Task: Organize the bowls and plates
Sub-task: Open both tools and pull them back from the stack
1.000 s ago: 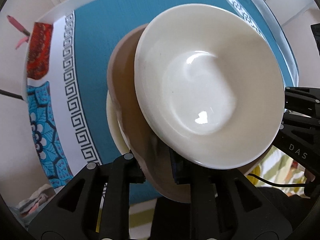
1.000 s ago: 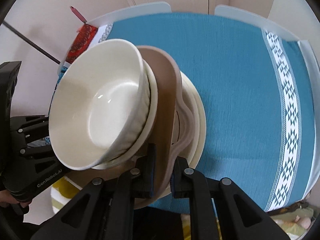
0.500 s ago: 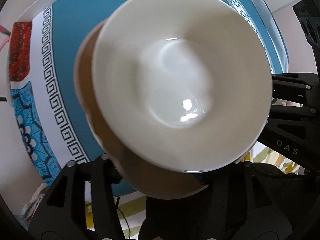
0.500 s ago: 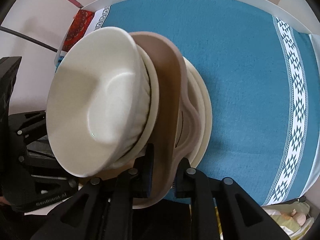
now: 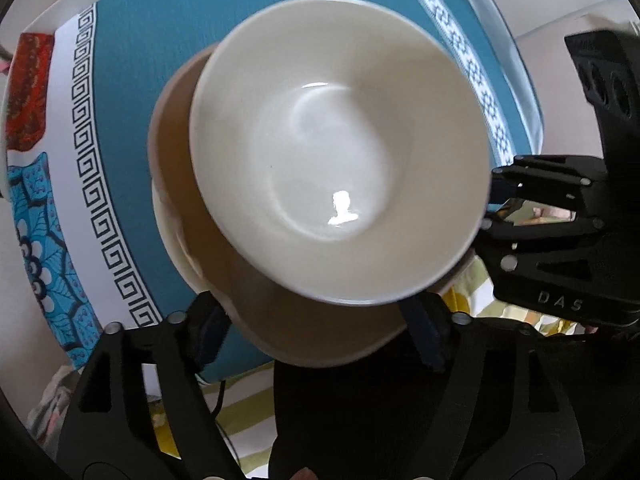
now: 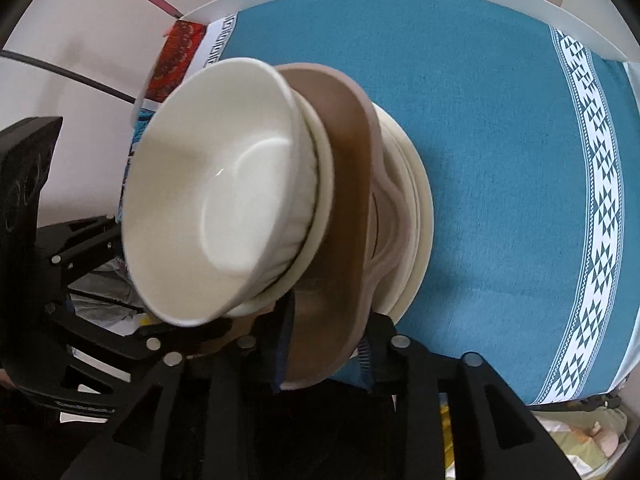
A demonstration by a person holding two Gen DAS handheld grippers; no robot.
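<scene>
Both the left gripper (image 5: pixel 320 332) and right gripper (image 6: pixel 326 350), a second ago clamped on the tan plate (image 6: pixel 344 216), now have fingers spread clear of its rim, suggesting the stack with the white bowl (image 5: pixel 340 152) rests released on the blue-clothed worktop (image 6: pixel 500 120).

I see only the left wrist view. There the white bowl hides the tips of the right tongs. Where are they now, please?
Observer: In the right wrist view, the right tongs straddle the rim of the tan plate. I cannot tell whether they pinch it.
Operator: Does the white bowl sit directly on that plate?
Observer: No. The white bowl sits in a cream dish, which lies on the tan plate.
Operator: And beneath the tan plate?
Observer: A wavy-edged plate lies between it and the bottom cream plate.
</scene>
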